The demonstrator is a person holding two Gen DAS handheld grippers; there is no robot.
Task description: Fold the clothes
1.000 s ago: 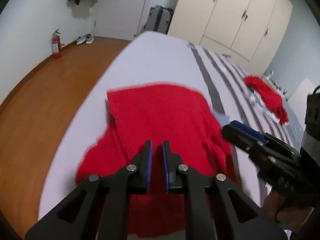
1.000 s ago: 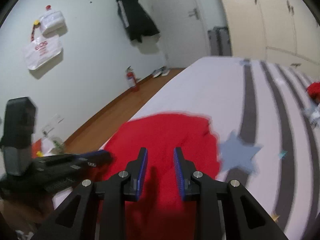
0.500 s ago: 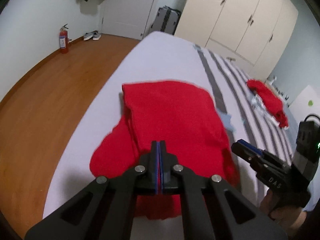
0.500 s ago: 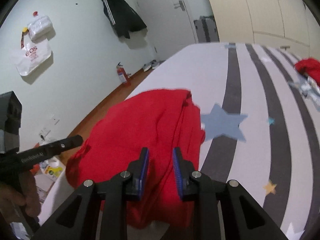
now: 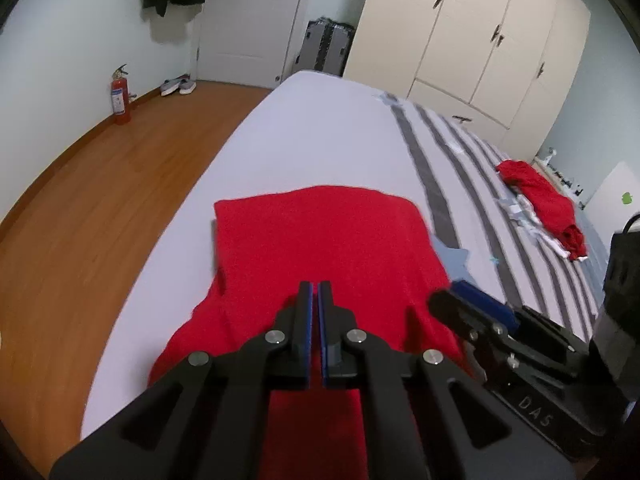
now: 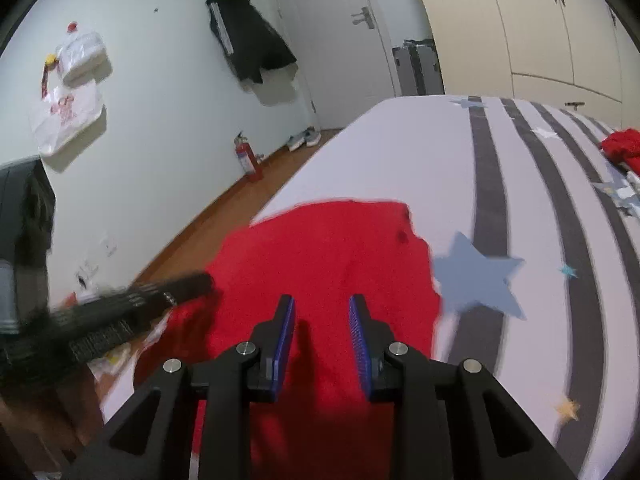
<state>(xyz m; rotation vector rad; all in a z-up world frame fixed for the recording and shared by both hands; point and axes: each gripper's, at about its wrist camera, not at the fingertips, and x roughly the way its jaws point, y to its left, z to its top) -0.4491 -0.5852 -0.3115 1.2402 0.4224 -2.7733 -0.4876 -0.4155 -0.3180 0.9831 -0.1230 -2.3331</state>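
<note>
Left tool (image 5: 315, 300): blue-padded fingers nearly together, only a thin slit between the pads; nothing visible between them. It hangs over the near half of the red garment (image 5: 320, 248); whether it touches the cloth cannot be told.

Right tool (image 6: 322, 320): fingers parted with a clear gap, red cloth showing through it, nothing gripped. It casts shadows on the cloth just below. In the left wrist view this tool (image 5: 464, 300) comes in from the right, over the garment's right edge.

Red garment: lies on the bed (image 5: 320, 128), near the bed's left edge and toward the near end. Far edge is straight and folded flat; far left corner is square. Near left portion bulges out in a loose lobe toward the bed edge. In the right wrist view the garment (image 6: 328, 256) has its right edge just beside a blue star (image 6: 478, 280) printed on the cover; a grey stripe (image 6: 490, 184) runs past the star.

Second red garment (image 5: 540, 200): crumpled on the far right of the bed, well apart from the first, resting on some pale items.

Surroundings: wooden floor (image 5: 100, 184) left of the bed, fire extinguisher (image 5: 119, 96) against the wall, pair of shoes (image 5: 178, 86) near the door (image 5: 248, 20), dark jacket (image 6: 250, 48) hanging on the wall, cream wardrobe (image 5: 480, 32) beyond the bed.
</note>
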